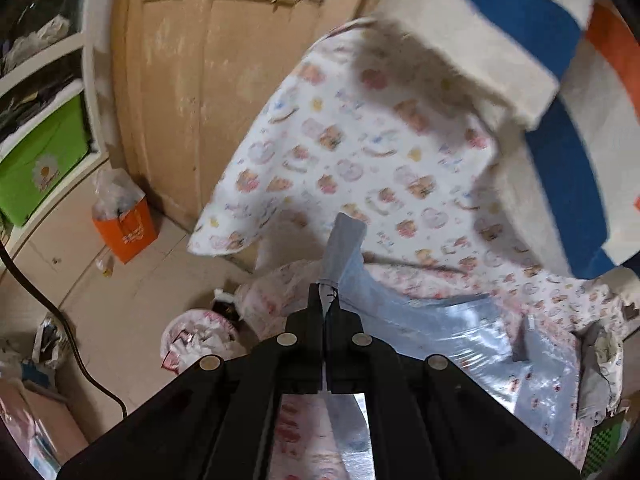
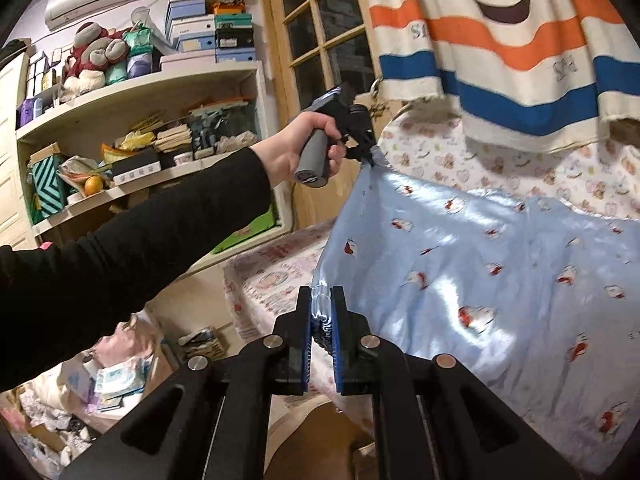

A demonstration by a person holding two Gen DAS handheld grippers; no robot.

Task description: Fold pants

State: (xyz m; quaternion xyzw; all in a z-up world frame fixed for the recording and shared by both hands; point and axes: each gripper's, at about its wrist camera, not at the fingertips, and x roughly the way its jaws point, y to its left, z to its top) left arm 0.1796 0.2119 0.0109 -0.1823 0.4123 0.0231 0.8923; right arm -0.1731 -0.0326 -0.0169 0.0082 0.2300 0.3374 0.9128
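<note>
I pinch the shiny pale-blue printed satin pants (image 2: 480, 280) with my left tool (image 1: 329, 300) and right tool (image 2: 321, 312), spreading them taut above the bed (image 2: 272, 280) for folding.

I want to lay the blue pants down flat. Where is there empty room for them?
Best spot: the flowery bedsheet, between the striped towel and the blue pants. The floor by the orange bag is bare only in patches, with litter about. The shelves are crammed full.

A bed (image 2: 272, 280) covered by a cartoon-print sheet (image 1: 360, 152) carries the light blue satin pants (image 2: 480, 272), spread below the striped towel (image 2: 500, 52).
</note>
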